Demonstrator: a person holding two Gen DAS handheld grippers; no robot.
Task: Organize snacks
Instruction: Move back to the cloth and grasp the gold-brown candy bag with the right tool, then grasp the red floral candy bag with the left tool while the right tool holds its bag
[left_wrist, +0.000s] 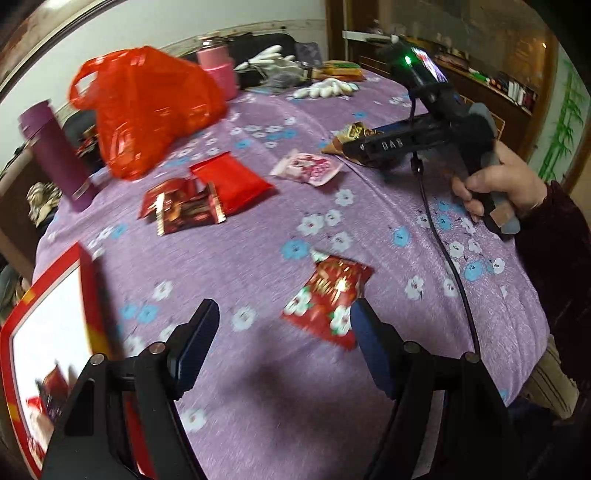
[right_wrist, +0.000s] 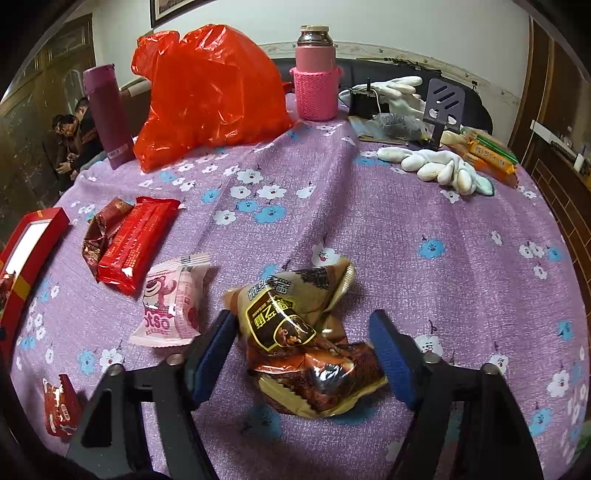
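My left gripper (left_wrist: 284, 314) is open and empty above the purple flowered cloth; a red snack packet with white flowers (left_wrist: 327, 299) lies by its right finger. A red box with a white inside (left_wrist: 48, 325) holding a few snacks sits at the left. My right gripper (right_wrist: 303, 325) is open, its fingers on either side of two brown snack packets (right_wrist: 303, 332) on the cloth, not closed on them. A pink packet (right_wrist: 173, 306), a red packet (right_wrist: 136, 243) and a dark red packet (right_wrist: 99, 232) lie to the left. In the left wrist view the right gripper (left_wrist: 351, 147) sits over the brown packets (left_wrist: 351, 134).
An orange plastic bag (right_wrist: 207, 92), a purple flask (right_wrist: 107, 110) and a pink-sleeved jar (right_wrist: 316, 74) stand at the back. White gloves (right_wrist: 436, 166) and orange packets (right_wrist: 487, 155) lie back right. A cable (left_wrist: 443, 251) runs from the right gripper. People sit far left.
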